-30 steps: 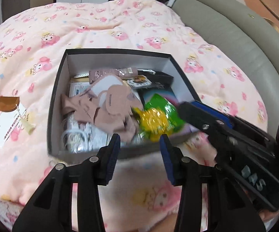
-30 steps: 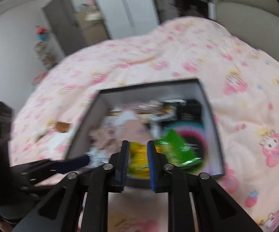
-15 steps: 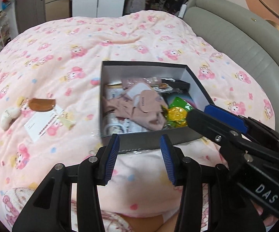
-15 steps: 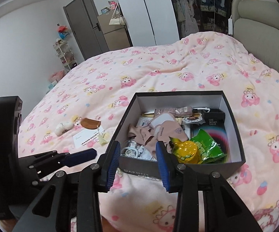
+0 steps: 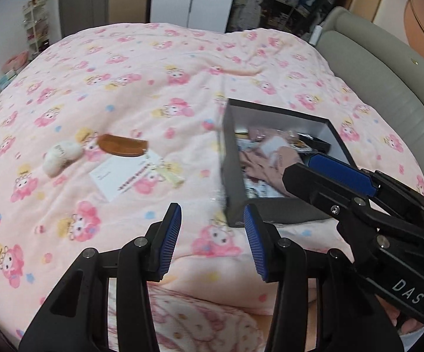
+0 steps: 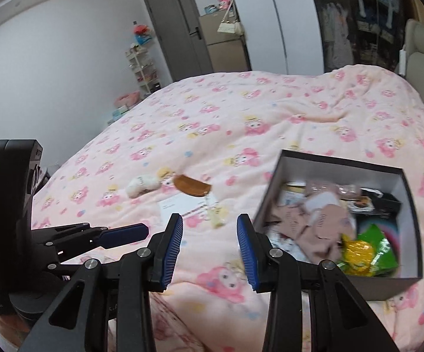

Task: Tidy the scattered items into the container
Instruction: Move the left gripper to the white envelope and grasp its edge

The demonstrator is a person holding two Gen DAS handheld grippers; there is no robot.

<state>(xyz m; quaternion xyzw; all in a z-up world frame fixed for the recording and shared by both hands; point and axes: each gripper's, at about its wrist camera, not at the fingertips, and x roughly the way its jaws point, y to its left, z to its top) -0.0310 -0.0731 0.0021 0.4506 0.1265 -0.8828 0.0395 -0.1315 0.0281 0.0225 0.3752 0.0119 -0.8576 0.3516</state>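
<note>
Fingers of left gripper (image 5: 212,240) and right gripper (image 6: 209,249) gaping wide, holding nothing | box (image 6: 411,234) sitting right of frame | wooden comb (image 5: 123,145), card (image 5: 123,176), white plush (image 5: 60,157) lying left-centre on bed (image 5: 153,73)

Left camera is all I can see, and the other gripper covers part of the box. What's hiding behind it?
Observer: A green packet and a round yellow thing lie together in the near corner of the box.
Child: Is that right gripper holding anything?
Observer: No. The right gripper is open, with nothing between its fingers, and it points at the blanket just left of the box.
</note>
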